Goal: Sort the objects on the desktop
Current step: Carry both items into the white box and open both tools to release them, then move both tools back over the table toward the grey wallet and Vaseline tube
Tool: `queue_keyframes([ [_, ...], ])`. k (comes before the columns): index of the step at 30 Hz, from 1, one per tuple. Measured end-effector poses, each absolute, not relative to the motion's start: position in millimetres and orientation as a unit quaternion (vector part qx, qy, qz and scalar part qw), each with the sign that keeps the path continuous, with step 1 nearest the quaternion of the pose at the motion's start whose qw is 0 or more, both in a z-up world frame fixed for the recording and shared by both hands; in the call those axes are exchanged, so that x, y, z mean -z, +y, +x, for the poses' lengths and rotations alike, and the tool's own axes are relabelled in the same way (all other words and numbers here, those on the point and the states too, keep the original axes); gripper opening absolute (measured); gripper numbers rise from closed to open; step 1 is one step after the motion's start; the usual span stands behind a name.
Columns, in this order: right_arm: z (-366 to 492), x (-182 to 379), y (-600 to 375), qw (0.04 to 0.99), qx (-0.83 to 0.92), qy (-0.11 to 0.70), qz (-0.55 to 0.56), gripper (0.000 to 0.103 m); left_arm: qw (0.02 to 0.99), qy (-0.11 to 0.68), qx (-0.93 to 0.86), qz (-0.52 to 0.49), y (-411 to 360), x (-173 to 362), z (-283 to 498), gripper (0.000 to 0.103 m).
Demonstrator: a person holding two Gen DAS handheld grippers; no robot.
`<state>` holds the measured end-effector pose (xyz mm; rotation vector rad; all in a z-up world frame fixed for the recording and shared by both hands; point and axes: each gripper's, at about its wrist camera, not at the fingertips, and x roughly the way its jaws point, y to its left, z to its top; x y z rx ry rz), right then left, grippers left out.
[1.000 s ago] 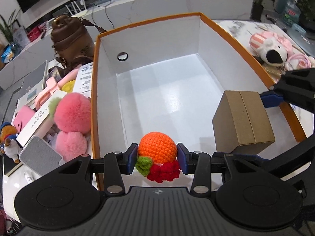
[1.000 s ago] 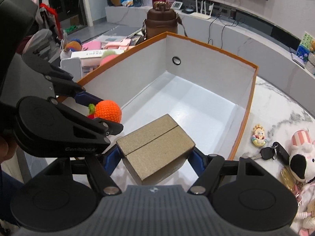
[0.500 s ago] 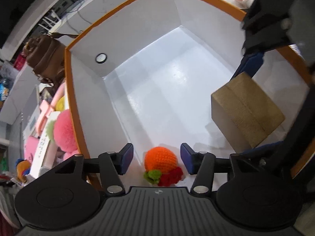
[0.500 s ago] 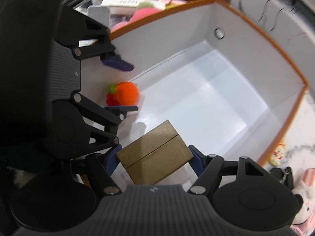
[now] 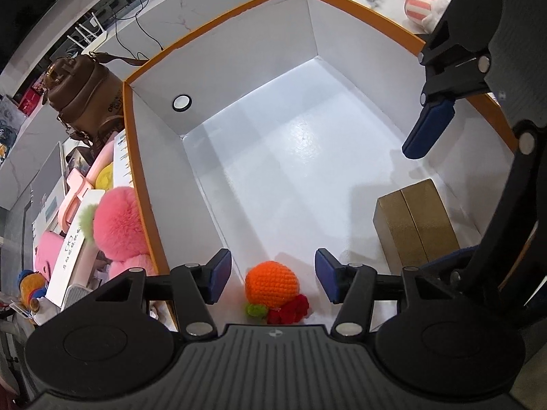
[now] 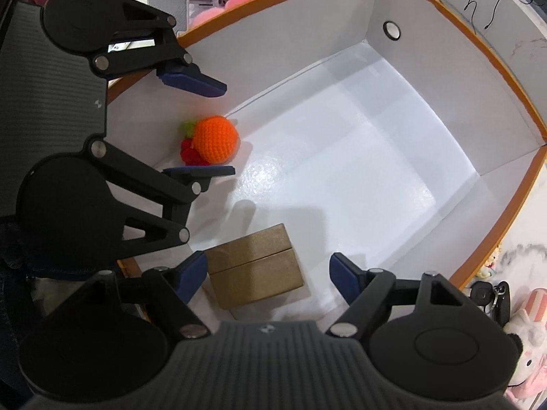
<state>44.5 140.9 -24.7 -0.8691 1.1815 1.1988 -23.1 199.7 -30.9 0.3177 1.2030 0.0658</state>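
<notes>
Gold box [image 6: 254, 270] between opening jaws

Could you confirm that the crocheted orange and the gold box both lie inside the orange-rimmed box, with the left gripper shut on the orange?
Not quite: the left gripper is open, its pads clear of the orange, as the left wrist view shows. The orange and the gold box do both lie inside the orange-rimmed box.

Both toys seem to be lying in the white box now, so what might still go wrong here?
The left tongs straddle the orange knitted ball; lifting carelessly could snag it. The right tongs are opening, one pad close against the gold box, and might drag it. Both tongs sit near the orange-rimmed box wall and might bump it.
</notes>
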Motion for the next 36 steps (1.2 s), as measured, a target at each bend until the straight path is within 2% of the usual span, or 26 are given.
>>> queue_keyframes([
  [9, 39, 7, 113, 0.615, -0.515, 0.480, -0.356, 0.080, 0.827, 0.546, -0.047, 0.129, 201, 17, -22, 0.063],
  [23, 54, -49, 38, 0.690, -0.509, 0.449, -0.253, 0.080, 0.877, 0.475, -0.008, 0.078, 169, -24, -10, 0.063],
  [30, 78, -40, -25, 0.741, -0.460, 0.451, -0.189, 0.080, 0.897, 0.438, 0.032, 0.053, 142, -39, -3, 0.063],
  [36, 86, -16, -68, 0.762, -0.428, 0.467, -0.131, 0.080, 0.892, 0.442, 0.057, 0.073, 106, -29, 10, 0.063],
])
